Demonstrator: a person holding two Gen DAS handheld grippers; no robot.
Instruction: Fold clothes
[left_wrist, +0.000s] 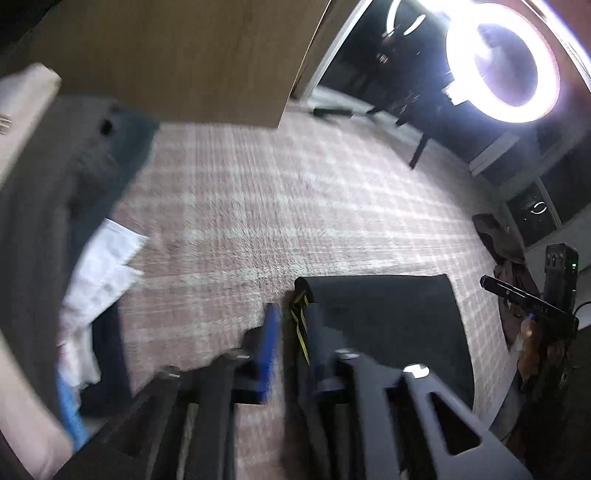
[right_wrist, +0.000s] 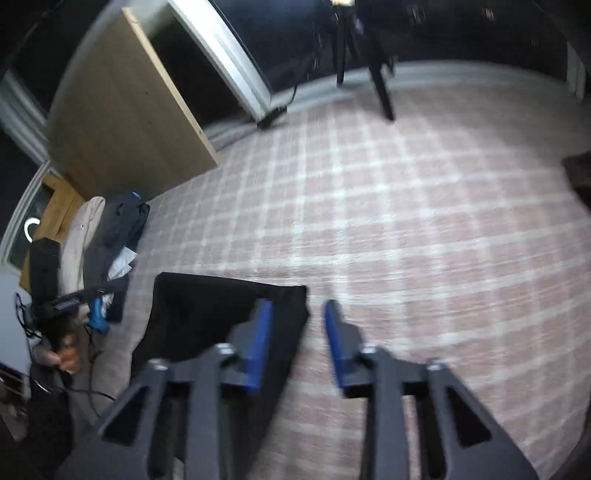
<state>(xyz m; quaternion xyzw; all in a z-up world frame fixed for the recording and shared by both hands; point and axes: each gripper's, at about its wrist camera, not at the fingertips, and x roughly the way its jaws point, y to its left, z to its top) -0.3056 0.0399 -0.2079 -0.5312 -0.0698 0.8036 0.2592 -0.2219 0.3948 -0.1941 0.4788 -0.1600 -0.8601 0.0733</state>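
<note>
A black folded garment (left_wrist: 384, 317) lies on the pink checked bed cover (left_wrist: 295, 206). My left gripper (left_wrist: 291, 325) is shut on its near left edge, where a yellow tag (left_wrist: 301, 328) hangs. In the right wrist view the same garment (right_wrist: 207, 310) lies low and left. My right gripper (right_wrist: 295, 325) is open and empty, with its left finger over the garment's right edge and its right finger over the bare cover. The other gripper (left_wrist: 532, 302) shows at the right edge of the left wrist view.
A pile of dark and white clothes (right_wrist: 114, 240) lies at the bed's left side, also in the left wrist view (left_wrist: 92, 280). A wooden cabinet (right_wrist: 122, 110) stands behind it. A bright ring light (left_wrist: 502, 62) on a tripod stands beyond the bed. A brown garment (left_wrist: 506, 254) lies at the right.
</note>
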